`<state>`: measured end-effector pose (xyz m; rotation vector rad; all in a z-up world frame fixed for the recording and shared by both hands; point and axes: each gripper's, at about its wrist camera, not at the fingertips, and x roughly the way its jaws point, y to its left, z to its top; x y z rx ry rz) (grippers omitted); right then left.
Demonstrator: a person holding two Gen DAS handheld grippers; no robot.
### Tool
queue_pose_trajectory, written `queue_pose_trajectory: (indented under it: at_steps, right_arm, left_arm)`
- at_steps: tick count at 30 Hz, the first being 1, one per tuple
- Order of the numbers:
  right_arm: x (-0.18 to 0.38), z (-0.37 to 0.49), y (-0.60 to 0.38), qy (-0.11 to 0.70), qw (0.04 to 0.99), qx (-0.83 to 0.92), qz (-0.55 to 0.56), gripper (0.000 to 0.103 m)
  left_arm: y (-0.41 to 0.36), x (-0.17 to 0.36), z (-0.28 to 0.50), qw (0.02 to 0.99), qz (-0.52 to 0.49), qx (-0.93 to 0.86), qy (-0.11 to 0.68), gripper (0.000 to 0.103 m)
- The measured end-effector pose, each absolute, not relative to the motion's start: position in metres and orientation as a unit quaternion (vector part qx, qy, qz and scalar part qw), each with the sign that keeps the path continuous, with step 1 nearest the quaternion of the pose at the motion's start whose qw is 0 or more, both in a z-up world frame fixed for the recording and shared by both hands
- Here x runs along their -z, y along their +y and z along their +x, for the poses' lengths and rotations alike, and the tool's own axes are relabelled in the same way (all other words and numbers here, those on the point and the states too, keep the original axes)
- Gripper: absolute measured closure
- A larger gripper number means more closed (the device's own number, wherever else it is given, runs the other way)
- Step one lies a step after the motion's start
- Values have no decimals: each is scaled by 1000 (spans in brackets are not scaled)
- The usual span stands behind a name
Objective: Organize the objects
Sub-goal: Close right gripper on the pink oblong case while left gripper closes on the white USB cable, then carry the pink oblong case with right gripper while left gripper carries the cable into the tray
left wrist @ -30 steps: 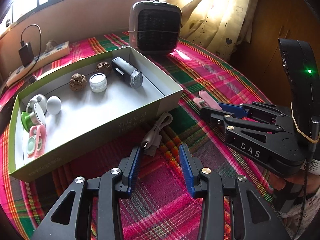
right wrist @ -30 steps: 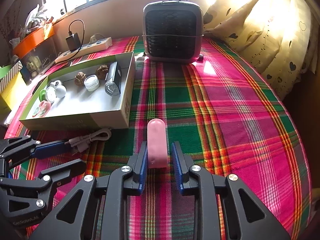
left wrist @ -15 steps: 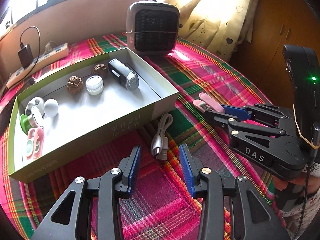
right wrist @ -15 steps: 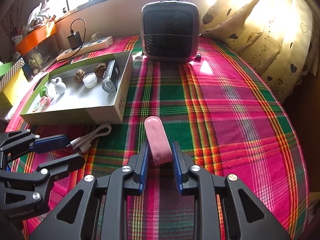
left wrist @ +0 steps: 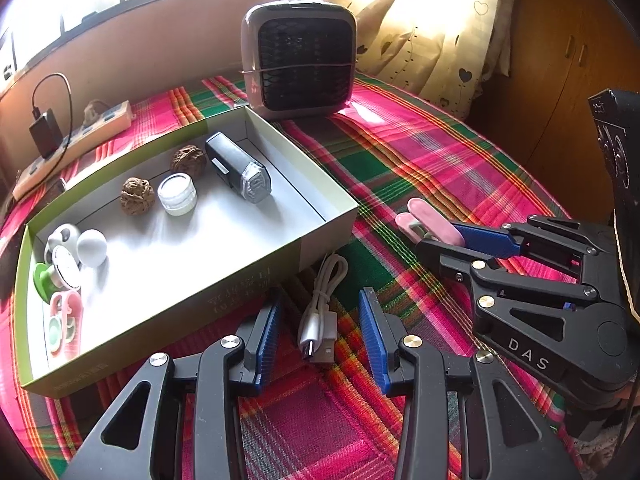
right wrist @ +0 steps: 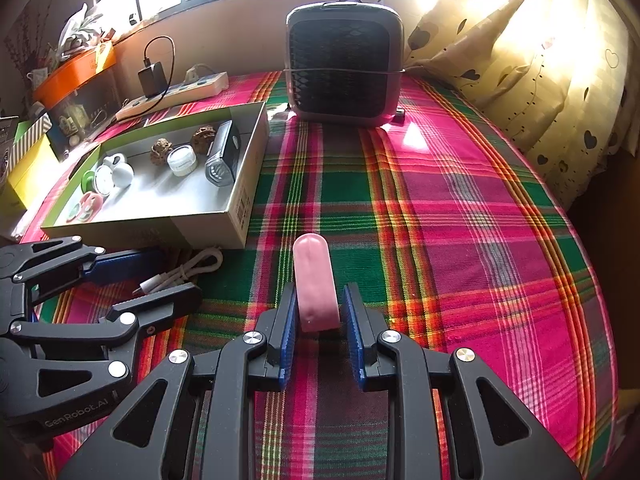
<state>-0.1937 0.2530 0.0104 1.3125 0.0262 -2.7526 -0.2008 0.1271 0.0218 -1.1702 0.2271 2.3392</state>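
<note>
A shallow green-edged box (left wrist: 328, 224) (right wrist: 244, 204) on the plaid cloth holds a grey bike light (left wrist: 238, 168), two walnuts (left wrist: 137, 196), a small white jar (left wrist: 177, 194) and several small toys at its left end. A coiled white USB cable (left wrist: 320, 316) (right wrist: 180, 272) lies on the cloth between my left gripper's open fingers (left wrist: 320, 332), just in front of the box. My right gripper (right wrist: 318, 320) is shut on a pink clip (right wrist: 314, 280) (left wrist: 430, 220), held above the cloth to the right of the box.
A grey mini heater (left wrist: 300, 64) (right wrist: 344, 64) stands behind the box. A power strip with a charger (left wrist: 72, 140) (right wrist: 172, 88) lies at the back left. Curtains (right wrist: 520, 60) hang at the right. Boxes and clutter (right wrist: 60, 92) sit at the far left.
My left gripper has moved forward so the USB cable now lies between its open fingers. My right gripper still holds the pink clip, lifted and tilted slightly.
</note>
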Motion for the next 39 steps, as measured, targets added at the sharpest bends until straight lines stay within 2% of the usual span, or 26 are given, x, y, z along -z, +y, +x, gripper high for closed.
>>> queue_pose_trajectory:
  at_steps: [4,8,16,28,39]
  right_arm:
    - [-10,-194,253,9,46,902,430,79]
    - [-10,-194,253,11,45,902,430,79]
    - [-11,-194,253,14,44,902,430,79]
    - [-11,-194,252,14,44,902,430,79]
    - [-11,-194,253,11,41,902,430,84]
  left_arm:
    - [129,-21,-200,251,-428,-864,88,67]
    - [129,-21,-200,238,-425,-868,99,77]
    - [125,-20,-201,234,-423,-870,96,85]
    - [122,-21,-200,234,-420,-873,88,86]
    - [121,-21,-199,233,-420,-873,85,86]
